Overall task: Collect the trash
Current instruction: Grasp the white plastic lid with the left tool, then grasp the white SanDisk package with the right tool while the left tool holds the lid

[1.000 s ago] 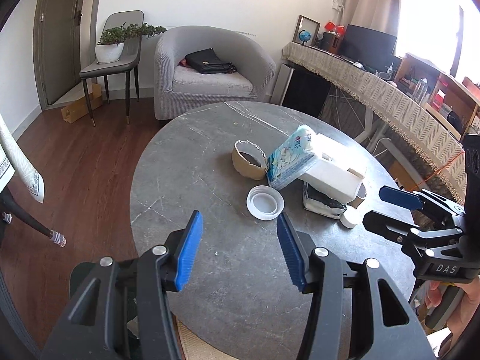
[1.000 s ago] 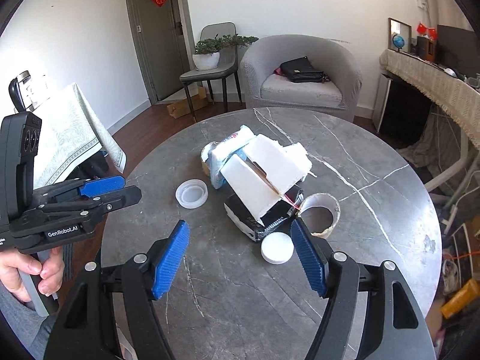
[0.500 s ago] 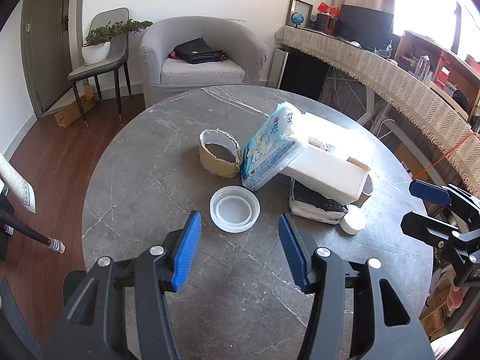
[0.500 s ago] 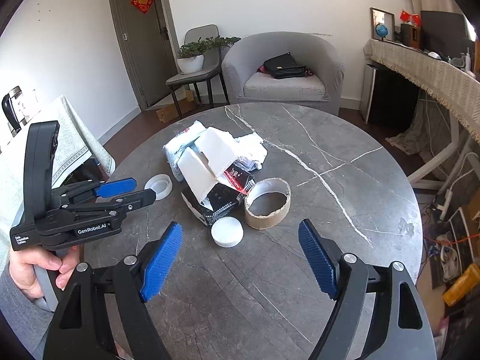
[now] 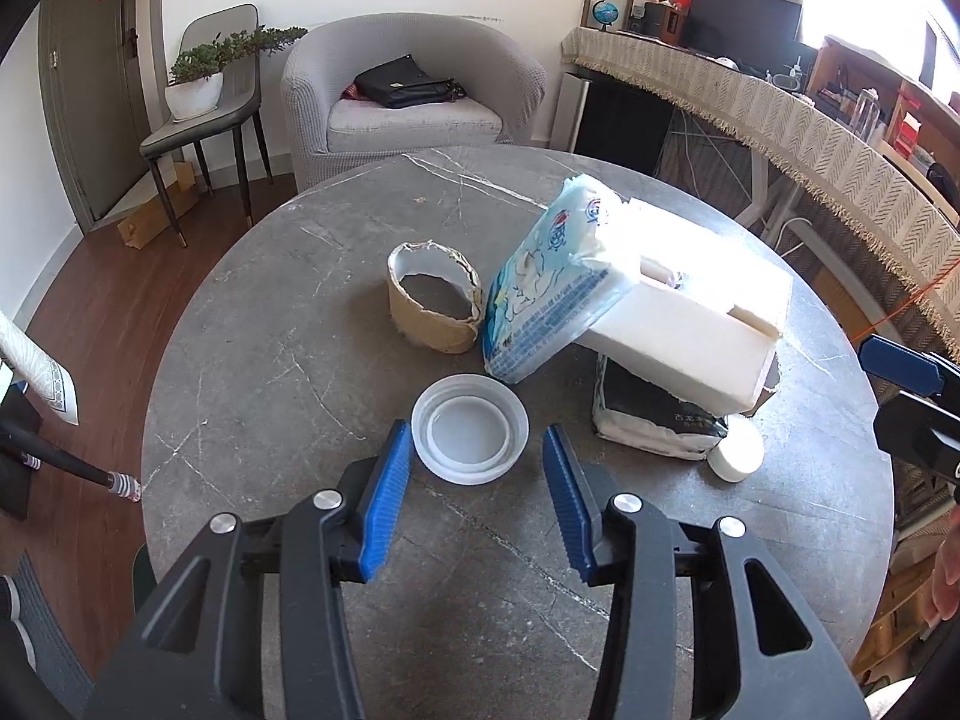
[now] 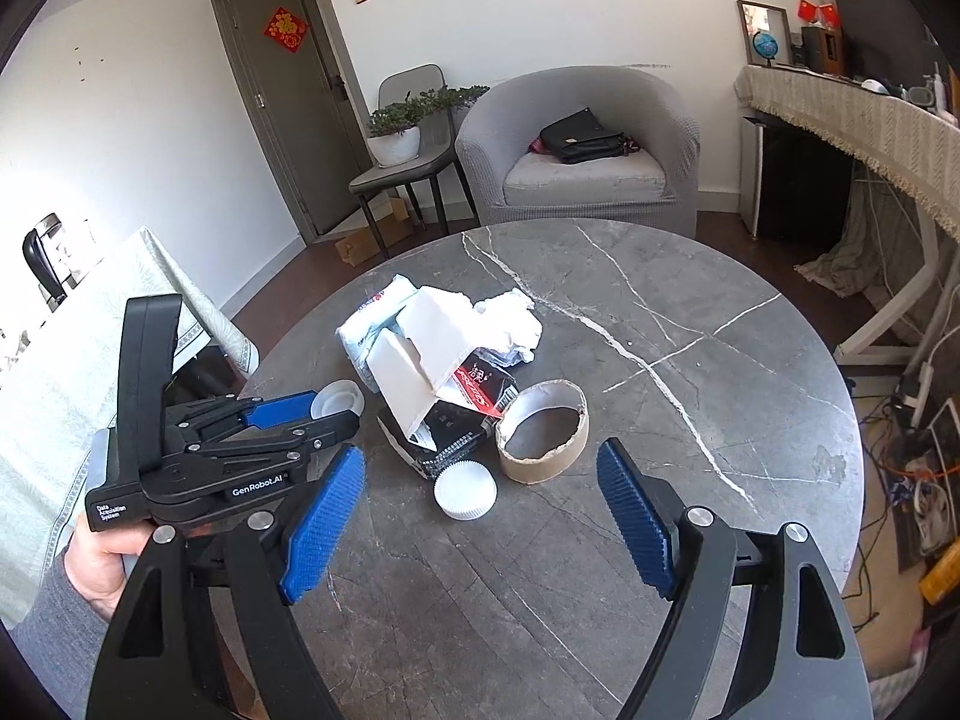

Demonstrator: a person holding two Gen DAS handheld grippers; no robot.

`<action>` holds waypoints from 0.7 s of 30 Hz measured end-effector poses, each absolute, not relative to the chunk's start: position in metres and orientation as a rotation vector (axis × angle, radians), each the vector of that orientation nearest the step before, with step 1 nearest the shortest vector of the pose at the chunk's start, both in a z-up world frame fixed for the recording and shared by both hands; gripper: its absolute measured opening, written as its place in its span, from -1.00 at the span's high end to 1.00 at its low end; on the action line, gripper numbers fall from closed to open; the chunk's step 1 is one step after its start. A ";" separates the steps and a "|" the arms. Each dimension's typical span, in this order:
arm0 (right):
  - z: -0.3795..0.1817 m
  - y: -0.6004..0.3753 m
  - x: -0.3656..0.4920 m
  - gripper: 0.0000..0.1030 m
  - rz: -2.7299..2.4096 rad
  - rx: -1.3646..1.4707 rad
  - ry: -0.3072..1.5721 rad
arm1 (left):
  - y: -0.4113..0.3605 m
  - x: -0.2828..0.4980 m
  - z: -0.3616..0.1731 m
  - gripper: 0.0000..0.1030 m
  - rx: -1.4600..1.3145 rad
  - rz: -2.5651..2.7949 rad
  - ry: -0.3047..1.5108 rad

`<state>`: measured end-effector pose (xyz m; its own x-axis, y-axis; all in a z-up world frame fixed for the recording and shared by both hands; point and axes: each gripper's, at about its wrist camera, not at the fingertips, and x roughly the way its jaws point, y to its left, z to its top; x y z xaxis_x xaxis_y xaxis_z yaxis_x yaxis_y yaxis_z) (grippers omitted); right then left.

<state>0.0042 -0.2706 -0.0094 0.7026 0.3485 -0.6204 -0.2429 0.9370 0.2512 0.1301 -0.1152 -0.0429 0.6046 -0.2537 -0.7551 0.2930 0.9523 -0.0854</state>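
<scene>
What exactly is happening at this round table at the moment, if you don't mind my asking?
A person holding a gripper in each hand is clearing trash off a grey marble table. The left gripper, open, is lined up just short of a translucent plastic lid. The right gripper, also open and empty, faces a small white cap and a cardboard ring. Nothing is gripped yet; a tissue pack, white foam box and black packet lie piled together.
</scene>
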 end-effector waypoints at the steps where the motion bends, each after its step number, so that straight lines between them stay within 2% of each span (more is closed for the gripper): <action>1: -0.010 -0.271 0.006 -0.57 0.335 0.170 0.721 | -0.116 0.131 -0.043 0.14 0.046 -0.317 0.866; 3: -0.011 -0.273 0.009 -0.57 0.349 0.208 0.723 | -0.115 0.132 -0.043 0.17 0.037 -0.315 0.864; 8: -0.014 -0.273 0.018 -0.21 0.395 0.297 0.722 | -0.116 0.130 -0.044 0.20 0.050 -0.311 0.850; 14: -0.016 -0.268 0.024 0.05 0.385 0.287 0.720 | -0.108 0.124 -0.037 0.20 0.008 -0.323 0.832; 21: -0.021 -0.270 0.031 0.19 0.397 0.315 0.708 | -0.102 0.116 -0.029 0.20 -0.002 -0.339 0.821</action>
